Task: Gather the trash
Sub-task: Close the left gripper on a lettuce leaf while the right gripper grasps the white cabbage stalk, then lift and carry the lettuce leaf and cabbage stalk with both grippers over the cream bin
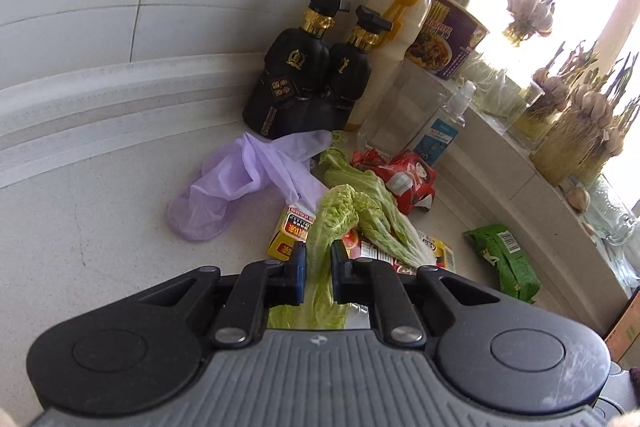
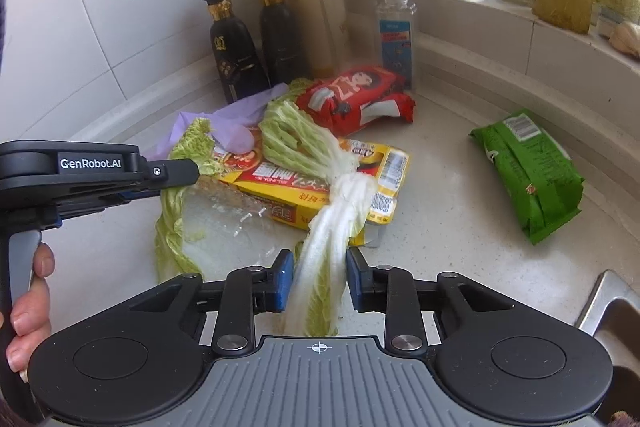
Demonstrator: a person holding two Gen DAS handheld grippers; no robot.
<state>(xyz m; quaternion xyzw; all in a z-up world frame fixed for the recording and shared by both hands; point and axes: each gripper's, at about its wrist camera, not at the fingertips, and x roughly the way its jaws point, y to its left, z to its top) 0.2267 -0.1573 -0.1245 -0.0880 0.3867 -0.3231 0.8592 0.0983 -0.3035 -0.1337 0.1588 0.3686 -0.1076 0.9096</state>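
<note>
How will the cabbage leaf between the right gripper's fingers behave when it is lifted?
The cabbage leaf will probably droop: its green end lies limp over the yellow box. Its white stalk looks stiffer, so the right gripper should hold. It seems light.

left gripper (image 1: 319, 259) jaws pinching cabbage leaf (image 1: 334, 223), purple glove (image 1: 244, 183) beside

2 cabbage leaves (image 2: 320, 259), 3 wrappers (image 2: 528, 175), 2 black bottles (image 2: 236, 51)

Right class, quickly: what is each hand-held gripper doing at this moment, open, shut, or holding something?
Left hand-held gripper: shut on a green cabbage leaf.
Right hand-held gripper: shut on the white cabbage stalk.
</note>
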